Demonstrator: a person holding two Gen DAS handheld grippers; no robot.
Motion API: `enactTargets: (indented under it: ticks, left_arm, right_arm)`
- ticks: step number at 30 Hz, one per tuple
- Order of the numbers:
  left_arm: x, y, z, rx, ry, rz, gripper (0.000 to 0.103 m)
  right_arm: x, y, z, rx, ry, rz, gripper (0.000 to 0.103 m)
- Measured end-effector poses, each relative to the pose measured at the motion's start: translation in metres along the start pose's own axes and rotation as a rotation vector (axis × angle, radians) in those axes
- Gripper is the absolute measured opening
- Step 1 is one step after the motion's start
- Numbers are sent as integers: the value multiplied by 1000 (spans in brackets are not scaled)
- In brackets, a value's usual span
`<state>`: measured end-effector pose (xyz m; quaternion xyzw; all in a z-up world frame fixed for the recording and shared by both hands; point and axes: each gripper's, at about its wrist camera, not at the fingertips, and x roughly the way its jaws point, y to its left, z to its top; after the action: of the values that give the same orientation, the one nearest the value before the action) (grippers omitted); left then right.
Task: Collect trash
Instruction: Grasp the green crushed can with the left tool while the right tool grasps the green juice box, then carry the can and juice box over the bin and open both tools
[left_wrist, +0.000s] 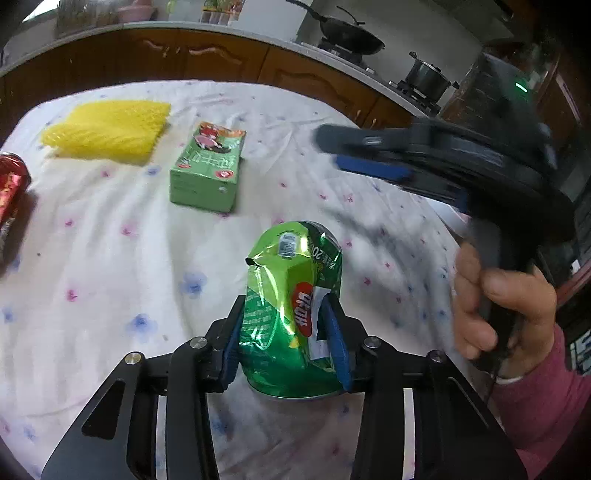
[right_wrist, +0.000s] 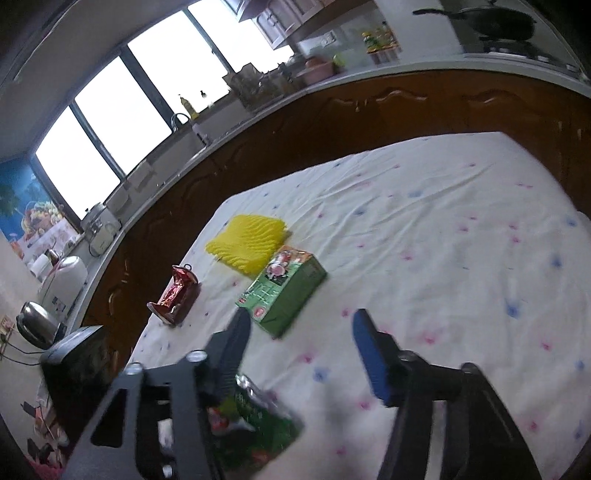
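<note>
My left gripper (left_wrist: 286, 317) is shut on a crushed green can (left_wrist: 291, 295), held just above the flowered tablecloth (left_wrist: 110, 258). The can also shows blurred at the bottom of the right wrist view (right_wrist: 258, 417). A green drink carton (left_wrist: 207, 170) (right_wrist: 282, 291) lies on the cloth beyond it. A yellow foam net (left_wrist: 107, 127) (right_wrist: 247, 242) lies at the far left. A crushed red can (left_wrist: 11, 188) (right_wrist: 177, 291) lies at the left edge. My right gripper (right_wrist: 301, 332) is open and empty above the cloth; it shows blurred at the right of the left wrist view (left_wrist: 332, 147).
A brown kitchen counter (left_wrist: 207, 59) curves behind the table, with a wok (left_wrist: 347, 35) and a steel pot (left_wrist: 428, 75) on the stove. A black appliance (right_wrist: 74, 362) stands past the table's left edge. Windows (right_wrist: 110, 122) are behind.
</note>
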<state>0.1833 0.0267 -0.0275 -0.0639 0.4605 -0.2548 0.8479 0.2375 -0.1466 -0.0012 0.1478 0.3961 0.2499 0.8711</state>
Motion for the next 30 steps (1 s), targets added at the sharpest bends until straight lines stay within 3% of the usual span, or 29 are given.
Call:
enactTargets:
  ticks: [1,3,12,16,21,30]
  left_arm:
    - [-4,1,-1,-5,-7,5,35]
    - [-16,10,-4,-40,-30,12,32]
    - [-58,57,-18,-196,-109,80,29]
    - [-65,62,-19,-222,-134,87,28]
    - [-66,61,-10,-218,-148,80,28]
    - [-59,37,11,-183,-174,47,28]
  right_arm:
    - [7,2,3,-5,11,-1,36]
    - [20,6,5,-13,35,2,26]
    - [68,19,15,17,89,-16,29]
    - [80,15,13,37,106,-21,19]
    - [67,17,12,15,73,-6,9]
    - [12,0,5,4,10,-28,8]
